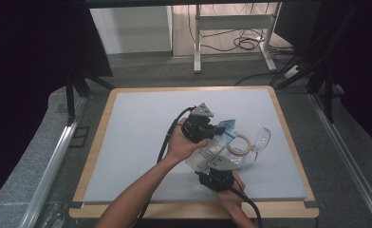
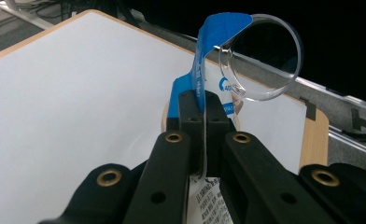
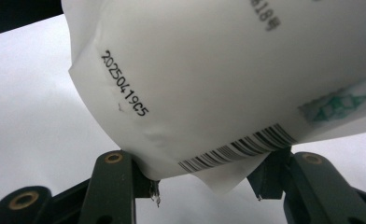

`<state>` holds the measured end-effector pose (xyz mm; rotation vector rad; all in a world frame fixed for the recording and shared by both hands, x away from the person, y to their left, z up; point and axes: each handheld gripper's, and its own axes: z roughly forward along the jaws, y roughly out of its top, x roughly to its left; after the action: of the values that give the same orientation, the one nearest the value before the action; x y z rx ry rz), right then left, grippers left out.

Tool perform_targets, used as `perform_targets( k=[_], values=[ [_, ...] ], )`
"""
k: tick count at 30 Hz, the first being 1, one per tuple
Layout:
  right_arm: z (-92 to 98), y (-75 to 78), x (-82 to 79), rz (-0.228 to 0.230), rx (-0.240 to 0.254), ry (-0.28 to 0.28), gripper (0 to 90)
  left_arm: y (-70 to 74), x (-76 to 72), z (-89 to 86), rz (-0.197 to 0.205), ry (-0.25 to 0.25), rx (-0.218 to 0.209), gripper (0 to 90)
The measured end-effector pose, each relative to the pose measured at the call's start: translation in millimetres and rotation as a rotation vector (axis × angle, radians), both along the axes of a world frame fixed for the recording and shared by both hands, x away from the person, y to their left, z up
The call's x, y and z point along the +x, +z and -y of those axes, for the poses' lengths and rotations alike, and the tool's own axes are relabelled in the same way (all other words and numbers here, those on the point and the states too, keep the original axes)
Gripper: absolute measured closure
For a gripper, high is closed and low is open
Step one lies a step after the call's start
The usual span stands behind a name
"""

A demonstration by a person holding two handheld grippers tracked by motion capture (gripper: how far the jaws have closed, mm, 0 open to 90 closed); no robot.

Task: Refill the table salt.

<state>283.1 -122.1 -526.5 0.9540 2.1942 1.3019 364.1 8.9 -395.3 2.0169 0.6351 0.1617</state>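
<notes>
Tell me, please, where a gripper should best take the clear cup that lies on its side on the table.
Probably at the rim. The clear cup lies on its side on the table, and its round mouth is open in the left gripper view. Come in level from the mouth side, with one jaw inside the thin wall and one outside. The curved bowl could slip.

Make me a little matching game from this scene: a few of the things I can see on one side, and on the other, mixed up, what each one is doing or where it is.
Things:
1. left tongs
2. right tongs
3. wooden ring
4. clear glass

States or places:
A. lying flat on the white mat
B. pinched shut on the blue top edge of the pouch
C. lying on its side beside the wooden ring
D. clamped around the pouch's white bottom end

Pairs: 1-B, 2-D, 3-A, 4-C
</notes>
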Motion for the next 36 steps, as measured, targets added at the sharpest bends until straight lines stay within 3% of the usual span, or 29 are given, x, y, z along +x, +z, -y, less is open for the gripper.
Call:
perform_targets(
  k=[16, 36],
  values=[
    [0.4, 0.4, 3.2, -0.024, 0.020, 0.014, 53.7, -0.3, 4.5, 6.8, 0.000, 0.001, 0.037, 90.0],
    [2.5, 4.0, 3.3, -0.059, 0.094, 0.026, 53.7, 3.6, 5.8, 15.8, 0.006, 0.000, 0.073, 90.0]
  ],
)
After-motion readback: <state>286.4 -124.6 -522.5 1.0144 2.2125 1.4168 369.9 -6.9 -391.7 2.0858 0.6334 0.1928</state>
